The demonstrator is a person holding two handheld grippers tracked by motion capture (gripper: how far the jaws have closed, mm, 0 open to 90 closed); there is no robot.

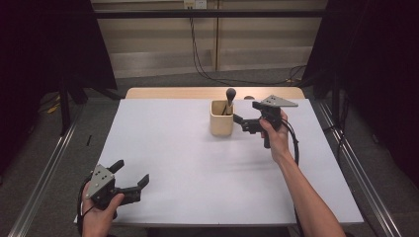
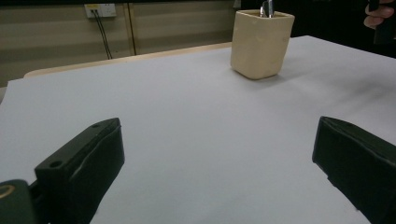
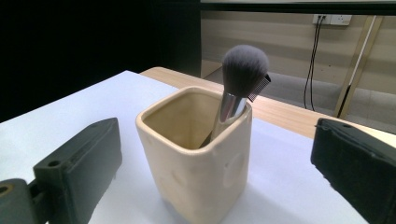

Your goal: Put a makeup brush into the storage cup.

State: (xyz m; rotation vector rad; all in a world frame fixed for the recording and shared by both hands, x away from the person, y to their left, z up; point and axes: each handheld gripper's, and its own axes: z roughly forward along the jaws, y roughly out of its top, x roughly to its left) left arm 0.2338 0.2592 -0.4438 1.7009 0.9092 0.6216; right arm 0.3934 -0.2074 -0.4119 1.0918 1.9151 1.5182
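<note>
Brush [image 3: 244,70], grey-bristled, is stood upright in cream cup [image 3: 201,154], just ahead of right tongs [image 1: 243,124], whose jaws are spread apart with nothing gripped. Left tongs [image 1: 132,180] are held open over bare desk [image 1: 197,168], well apart from cup.

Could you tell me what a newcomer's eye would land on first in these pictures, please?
Probably the cream square cup standing alone toward the far side of the pale table, with a fluffy dark makeup brush leaning head-up in its corner. Right beside it hovers the right tool, jaws open. The left tool, also open, waits at the near left corner.
</note>
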